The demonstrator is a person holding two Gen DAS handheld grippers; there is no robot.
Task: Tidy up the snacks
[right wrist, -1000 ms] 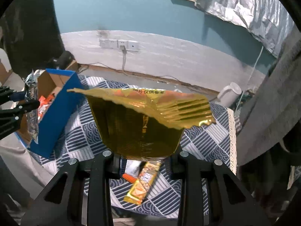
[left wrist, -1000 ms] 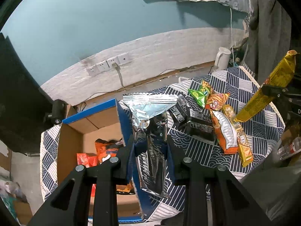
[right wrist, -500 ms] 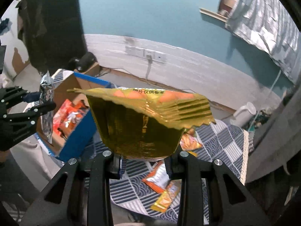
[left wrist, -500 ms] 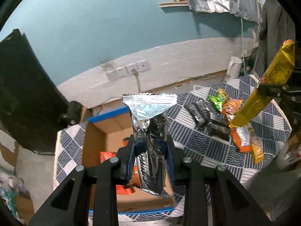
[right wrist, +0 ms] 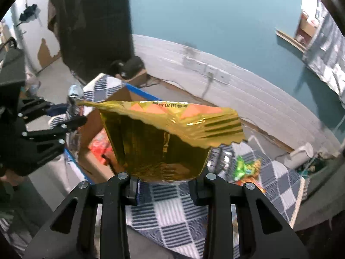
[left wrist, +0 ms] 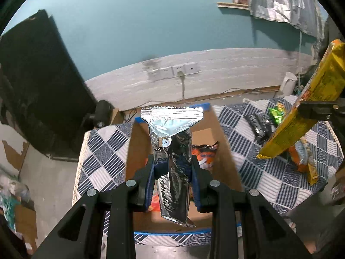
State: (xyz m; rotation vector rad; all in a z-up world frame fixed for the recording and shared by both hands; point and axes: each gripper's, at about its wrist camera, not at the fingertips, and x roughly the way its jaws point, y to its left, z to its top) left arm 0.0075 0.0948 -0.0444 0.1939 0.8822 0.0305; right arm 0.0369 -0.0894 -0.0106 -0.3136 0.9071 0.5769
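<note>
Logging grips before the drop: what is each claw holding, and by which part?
Left claw: silver packet, clamped across its middle. Right claw: gold bag, pinched near its lower end.

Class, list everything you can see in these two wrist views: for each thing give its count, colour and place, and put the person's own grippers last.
cardboard box: one, brown with blue edging, on the tablecloth under the left gripper
orange packets: count unclear, orange-red, inside the box
silver packet: one, shiny silver, held over the box
gold packet: one, gold-yellow, held above the table
checked tablecloth: one, navy and white, covering the table
black packets: a few, black, on the cloth right of the box
green packet: one, green, beside the black ones
wall sockets: a row, white, on the white wall band
kettle: one, white, behind the table
left gripper: black with blue pads, shut on the silver packet
right gripper: black, shut on the gold packet
</note>
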